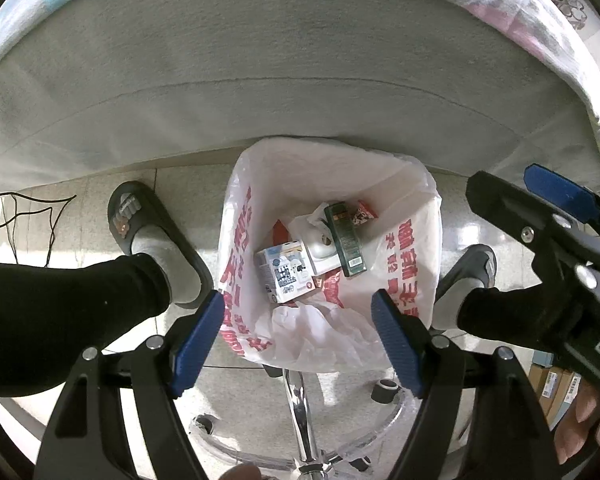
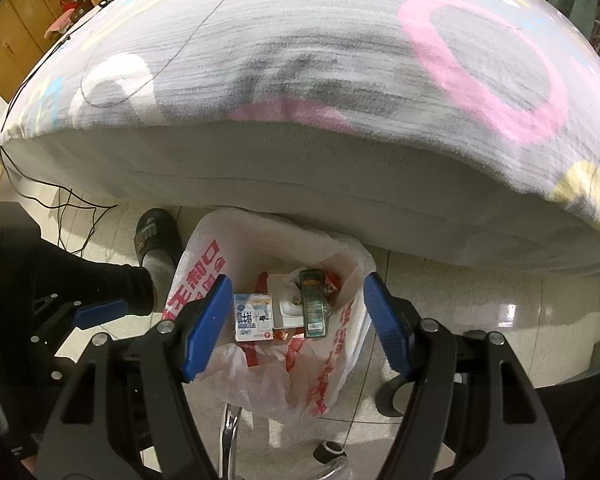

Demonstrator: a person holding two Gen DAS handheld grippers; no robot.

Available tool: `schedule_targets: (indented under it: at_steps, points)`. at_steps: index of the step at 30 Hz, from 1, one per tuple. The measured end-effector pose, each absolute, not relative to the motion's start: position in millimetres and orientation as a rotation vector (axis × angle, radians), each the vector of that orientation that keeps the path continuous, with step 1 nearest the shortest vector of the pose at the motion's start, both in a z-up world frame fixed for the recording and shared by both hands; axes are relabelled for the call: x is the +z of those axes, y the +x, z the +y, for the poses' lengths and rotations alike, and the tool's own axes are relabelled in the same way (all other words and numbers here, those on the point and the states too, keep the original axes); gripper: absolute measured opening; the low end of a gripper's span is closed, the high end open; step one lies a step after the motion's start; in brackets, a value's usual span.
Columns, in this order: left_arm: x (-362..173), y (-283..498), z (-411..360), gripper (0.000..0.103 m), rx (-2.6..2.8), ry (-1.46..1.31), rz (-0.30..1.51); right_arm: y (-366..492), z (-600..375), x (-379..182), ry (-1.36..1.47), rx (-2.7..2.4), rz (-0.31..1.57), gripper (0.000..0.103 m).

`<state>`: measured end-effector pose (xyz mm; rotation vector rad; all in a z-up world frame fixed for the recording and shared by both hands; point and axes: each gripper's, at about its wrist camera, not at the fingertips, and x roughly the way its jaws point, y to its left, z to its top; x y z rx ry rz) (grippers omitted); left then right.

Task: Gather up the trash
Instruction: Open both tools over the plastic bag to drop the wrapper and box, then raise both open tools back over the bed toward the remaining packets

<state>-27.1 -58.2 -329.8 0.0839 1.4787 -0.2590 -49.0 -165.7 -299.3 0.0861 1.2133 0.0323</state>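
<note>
A white plastic bag with red print [image 1: 400, 256] [image 2: 204, 280] stands open on the floor against the bed. Inside lie a white and blue carton [image 1: 286, 276] [image 2: 252, 318], a dark green box [image 1: 346, 240] [image 2: 314, 304], a white lidded cup [image 1: 320, 250] [image 2: 290, 308] and small red wrappers [image 1: 364, 212]. My left gripper [image 1: 298, 340] is open and empty above the bag's near edge. My right gripper [image 2: 298, 324] is open and empty above the bag; it also shows at the right of the left wrist view [image 1: 548, 216].
A grey mattress side [image 1: 280, 80] with a patterned blanket [image 2: 300, 40] lies behind the bag. The person's feet in dark slippers [image 1: 156, 240] [image 1: 468, 280] flank the bag. A chrome chair base with castors [image 1: 300, 420] sits below. Black cables [image 2: 68, 208] lie at left.
</note>
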Motion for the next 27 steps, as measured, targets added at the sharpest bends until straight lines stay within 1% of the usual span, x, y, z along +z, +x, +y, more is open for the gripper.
schedule_targets:
  at_steps: [15, 27]
  points:
    - [-322, -28, -55, 0.075, -0.249, 0.09, 1.456, -53, -164, -299, 0.099, 0.043, 1.217, 0.068]
    - [-277, -37, -51, 0.075, -0.208, 0.132, 1.315, -76, -176, -258, 0.153, 0.045, 1.142, 0.068]
